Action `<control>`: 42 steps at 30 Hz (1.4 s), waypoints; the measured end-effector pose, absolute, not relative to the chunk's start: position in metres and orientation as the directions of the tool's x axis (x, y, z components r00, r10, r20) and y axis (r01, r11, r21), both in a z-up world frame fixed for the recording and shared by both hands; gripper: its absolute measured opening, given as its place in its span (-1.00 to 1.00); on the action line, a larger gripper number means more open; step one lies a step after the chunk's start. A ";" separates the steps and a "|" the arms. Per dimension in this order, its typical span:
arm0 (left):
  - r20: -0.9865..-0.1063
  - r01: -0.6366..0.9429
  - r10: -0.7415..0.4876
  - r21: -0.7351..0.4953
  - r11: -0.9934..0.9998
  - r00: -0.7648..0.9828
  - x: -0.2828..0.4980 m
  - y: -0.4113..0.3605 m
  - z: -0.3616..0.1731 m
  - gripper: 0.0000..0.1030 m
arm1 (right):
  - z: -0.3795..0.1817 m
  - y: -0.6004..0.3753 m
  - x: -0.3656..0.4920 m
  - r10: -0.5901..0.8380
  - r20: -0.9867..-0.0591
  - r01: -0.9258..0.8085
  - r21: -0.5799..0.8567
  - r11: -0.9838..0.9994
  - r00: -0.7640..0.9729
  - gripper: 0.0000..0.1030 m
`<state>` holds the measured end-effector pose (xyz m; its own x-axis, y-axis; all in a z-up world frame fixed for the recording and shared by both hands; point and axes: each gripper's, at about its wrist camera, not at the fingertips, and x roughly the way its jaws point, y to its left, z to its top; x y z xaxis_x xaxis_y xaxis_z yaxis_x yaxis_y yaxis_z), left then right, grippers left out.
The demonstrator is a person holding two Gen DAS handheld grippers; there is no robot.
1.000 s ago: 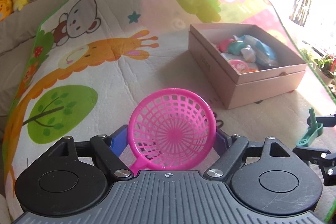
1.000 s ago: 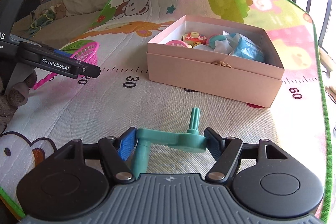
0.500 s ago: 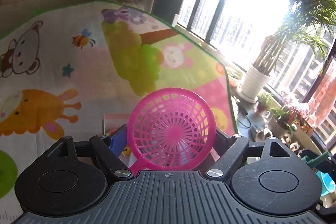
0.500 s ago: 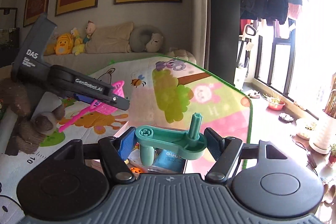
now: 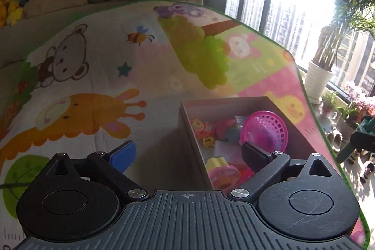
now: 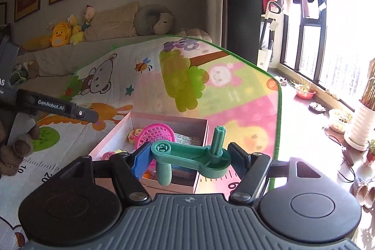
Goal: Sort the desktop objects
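Pink plastic sieve (image 5: pixel 266 130) lies tilted inside the open pink box (image 5: pixel 187 130) on the animal-print play mat (image 5: pixel 98 76), among small toys. The left gripper (image 5: pixel 187 151) hangs over the box's near wall, its fingers (image 5: pixel 124 154) just opened wide, with nothing between them. The right gripper (image 6: pixel 188 157) clamps a teal crank handle (image 6: pixel 187 154) by its two ends, above the box.

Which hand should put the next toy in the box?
Right. The right gripper already holds the green crank just above the box. The left gripper is empty, its jaws having just opened.
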<state>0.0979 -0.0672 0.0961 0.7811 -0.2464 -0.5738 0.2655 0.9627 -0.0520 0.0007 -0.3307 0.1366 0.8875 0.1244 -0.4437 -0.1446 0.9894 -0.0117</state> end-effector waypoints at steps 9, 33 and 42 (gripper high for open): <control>-0.646 0.227 -0.169 0.007 0.974 0.745 0.034 -0.043 0.031 0.97 | 0.148 -0.264 0.098 0.236 -0.403 -0.251 0.016 0.968 0.884 0.56; -0.635 0.075 -0.086 -0.043 0.996 0.768 0.016 0.004 0.003 1.00 | 0.079 -0.246 0.135 0.017 -0.593 0.011 0.043 0.999 0.805 0.53; -0.666 0.083 -0.073 -0.017 0.996 0.743 0.021 -0.002 -0.002 1.00 | 0.080 -0.239 0.031 0.062 -0.584 0.008 0.116 0.993 0.810 0.89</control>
